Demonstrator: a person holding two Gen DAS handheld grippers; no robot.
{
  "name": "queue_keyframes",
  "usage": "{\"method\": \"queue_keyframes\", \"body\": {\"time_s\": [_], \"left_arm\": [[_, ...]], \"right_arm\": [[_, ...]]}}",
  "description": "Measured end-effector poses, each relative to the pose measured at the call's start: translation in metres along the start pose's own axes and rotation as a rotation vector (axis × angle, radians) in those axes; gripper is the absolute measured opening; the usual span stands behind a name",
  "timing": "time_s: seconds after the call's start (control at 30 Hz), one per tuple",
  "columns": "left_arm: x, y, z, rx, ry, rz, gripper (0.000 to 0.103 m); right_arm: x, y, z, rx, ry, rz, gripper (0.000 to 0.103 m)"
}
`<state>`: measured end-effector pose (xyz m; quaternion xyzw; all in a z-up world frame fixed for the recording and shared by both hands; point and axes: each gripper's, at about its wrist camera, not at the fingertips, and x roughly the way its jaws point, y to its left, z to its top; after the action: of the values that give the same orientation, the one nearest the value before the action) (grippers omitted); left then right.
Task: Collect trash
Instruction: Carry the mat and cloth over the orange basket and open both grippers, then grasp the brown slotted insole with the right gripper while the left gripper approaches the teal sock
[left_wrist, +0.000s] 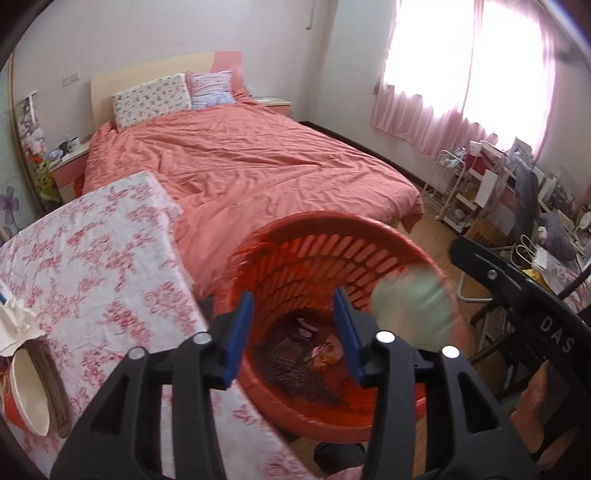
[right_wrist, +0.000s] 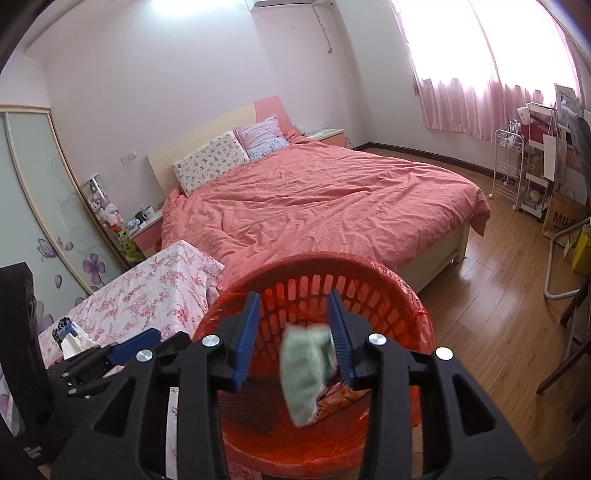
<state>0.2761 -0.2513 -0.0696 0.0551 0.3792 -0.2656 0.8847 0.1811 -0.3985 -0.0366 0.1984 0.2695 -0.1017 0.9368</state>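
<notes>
Trash basket (right_wrist: 317, 288) first: red, slotted plastic with a red bag liner, sitting on the wood floor (right_wrist: 491, 306) just right of the table with the pink floral cloth (left_wrist: 92, 251) and near the foot of the bed (right_wrist: 325, 199). Down inside it there's crumpled pink and dark wrappers (left_wrist: 314, 347), can't make out what exactly.

Going left to right: a red-and-white bowl (left_wrist: 26, 391) on its side and a tissue box (right_wrist: 72, 334) sit on the table. The left gripper (left_wrist: 295, 332) hangs over the basket mouth, blue fingers (left_wrist: 240, 332) apart, nothing between them. The right gripper (right_wrist: 293, 339) is over the basket too, jaws apart, and a pale green wad (right_wrist: 304, 369) sits blurred in the gap between them, not squeezed by either pad, right above the basket opening. In the left view that same wad shows at the basket's right rim.

Far right there's a white wire rack (right_wrist: 509, 173), cluttered shelves and a brown paper bag (right_wrist: 561, 218) reading "MUJI". The other gripper's arm shows "DAS".
</notes>
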Motion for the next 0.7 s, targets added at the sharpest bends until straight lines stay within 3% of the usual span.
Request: {"method": "queue_keyframes", "body": {"time_s": [0.3, 0.7], "left_arm": [[-0.030, 0.039, -0.015, -0.033, -0.013, 0.086, 0.051], [-0.109, 0.135, -0.070, -0.134, -0.032, 0.252, 0.061]], "right_arm": [[-0.008, 0.016, -0.005, -0.046, 0.006, -0.040, 0.045], [-0.009, 0.086, -0.030, -0.153, 0.060, 0.031, 0.046]]}}
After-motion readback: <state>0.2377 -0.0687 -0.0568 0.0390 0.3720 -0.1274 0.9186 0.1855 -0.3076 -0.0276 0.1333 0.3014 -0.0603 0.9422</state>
